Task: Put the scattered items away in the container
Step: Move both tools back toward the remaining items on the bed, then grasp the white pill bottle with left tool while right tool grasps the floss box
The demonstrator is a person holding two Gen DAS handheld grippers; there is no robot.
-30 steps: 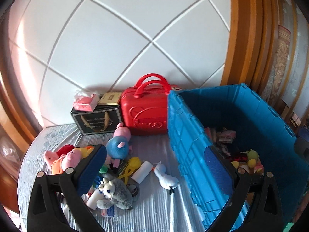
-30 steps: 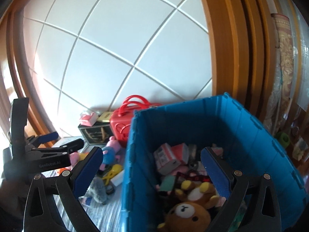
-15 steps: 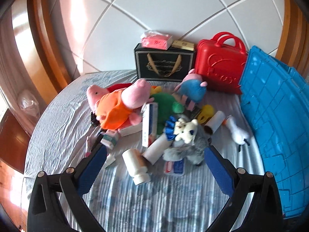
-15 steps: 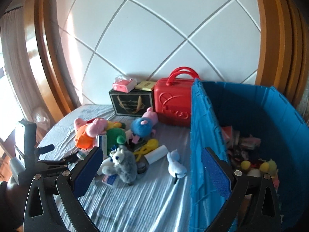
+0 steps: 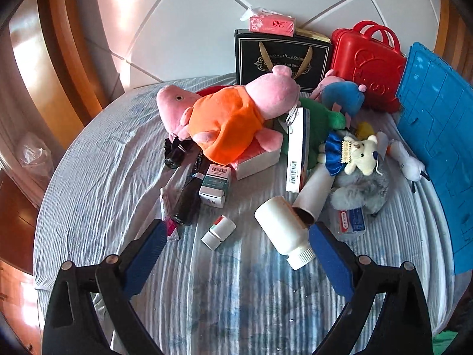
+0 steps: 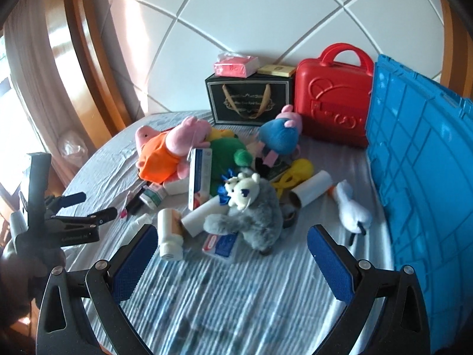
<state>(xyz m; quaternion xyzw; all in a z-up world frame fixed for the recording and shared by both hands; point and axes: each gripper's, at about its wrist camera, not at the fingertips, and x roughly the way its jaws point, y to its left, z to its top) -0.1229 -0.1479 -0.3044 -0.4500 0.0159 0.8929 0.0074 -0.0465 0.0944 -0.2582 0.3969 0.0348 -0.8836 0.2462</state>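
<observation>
Left gripper (image 5: pixel 236 245): the blue-padded jaws stand wide apart and are closing slightly, low in the frame above the striped cloth (image 5: pixel 118 159). Nothing is clamped. A white bottle (image 5: pixel 282 232) lies on its side just inside the right pad, and whether it touches the pad cannot be told. A small white vial (image 5: pixel 218 232) lies between the pads, clear of both. At the left pad tip lie a pink-and-white tube (image 5: pixel 167 216) and a dark bottle (image 5: pixel 189 198), with a green-and-white carton (image 5: pixel 215 185) beside them.

Centre of the frame: a pink pig plush in an orange dress (image 5: pixel 227 118) lies across a pink-and-white box (image 5: pixel 257 159). To its right an upright white box with a barcode (image 5: pixel 298 148) leans on a green plush (image 5: pixel 322 118). Lower right: a cardboard tube (image 5: pixel 314 192), a white bear on a grey plush (image 5: pixel 360 171) and a white bird toy (image 5: pixel 406 161).

Right gripper (image 6: pixel 230 251): the jaws stand wide apart and empty, low in the frame. The grey plush, a toothpaste box (image 6: pixel 220 244) and the white bottle lie just beyond the pad tips.

Container: the blue crate (image 6: pixel 428 162) stands along the right edge of both views; only its outer wall shows. A red case (image 6: pixel 334 106) and a black gift bag (image 6: pixel 248 103) stand at the upper centre against the wall. The person's other handheld gripper shows at the left edge of the right wrist view.
</observation>
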